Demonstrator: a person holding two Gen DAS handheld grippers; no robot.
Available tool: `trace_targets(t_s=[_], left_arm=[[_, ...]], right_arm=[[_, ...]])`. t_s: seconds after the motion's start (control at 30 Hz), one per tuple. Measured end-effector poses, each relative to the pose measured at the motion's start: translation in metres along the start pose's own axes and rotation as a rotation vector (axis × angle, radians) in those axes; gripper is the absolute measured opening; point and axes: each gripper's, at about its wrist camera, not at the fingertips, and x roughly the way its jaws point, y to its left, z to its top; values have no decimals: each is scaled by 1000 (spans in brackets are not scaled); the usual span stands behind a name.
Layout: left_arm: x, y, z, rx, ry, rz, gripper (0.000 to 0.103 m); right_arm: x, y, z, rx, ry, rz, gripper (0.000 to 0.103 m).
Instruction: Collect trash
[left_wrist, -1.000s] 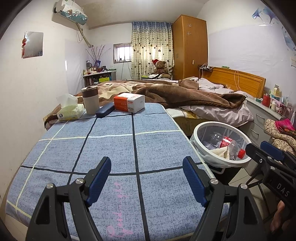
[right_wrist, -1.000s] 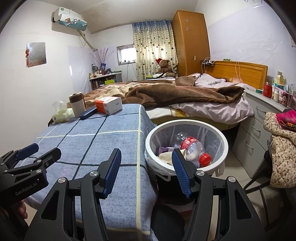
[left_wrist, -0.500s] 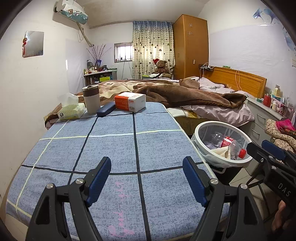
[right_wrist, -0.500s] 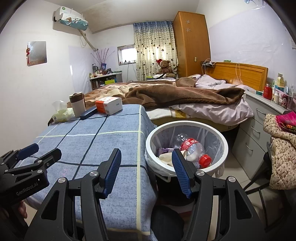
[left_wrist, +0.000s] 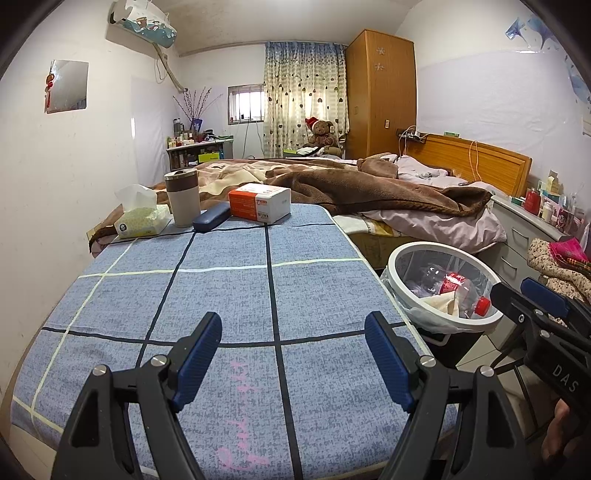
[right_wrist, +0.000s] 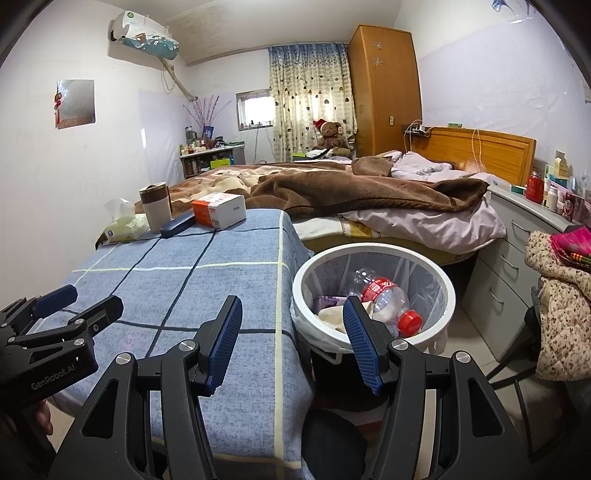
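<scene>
Although trash already lies in the white bin (right_wrist: 373, 254) beside the table, a plastic bottle (right_wrist: 384, 299) and crumpled paper (right_wrist: 332, 315) among it, nothing has shifted over the last second. Both the left gripper (left_wrist: 293, 345) and the right gripper (right_wrist: 291, 334) are held apart and empty, unmoved above the blue checked cloth (left_wrist: 221, 291). Collection is judged finished or paused.

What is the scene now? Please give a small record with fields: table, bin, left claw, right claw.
table: blue checked cloth; tissue pack, cup, dark case and orange-white box at far end
bin: white trash bin beside table, holding plastic bottle with red cap, crumpled paper
left claw: open, empty, over the cloth
right claw: open, empty, before the bin
</scene>
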Motion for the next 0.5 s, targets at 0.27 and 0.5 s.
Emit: trace_targets(t_s=[0.27, 0.5], left_arm=[[0, 0, 0, 0, 1, 1, 81], [0, 0, 0, -1, 1, 0, 81]], right_arm=[[-1, 0, 1, -1, 0, -3, 58], [-2, -1, 3, -3, -2, -5, 58]])
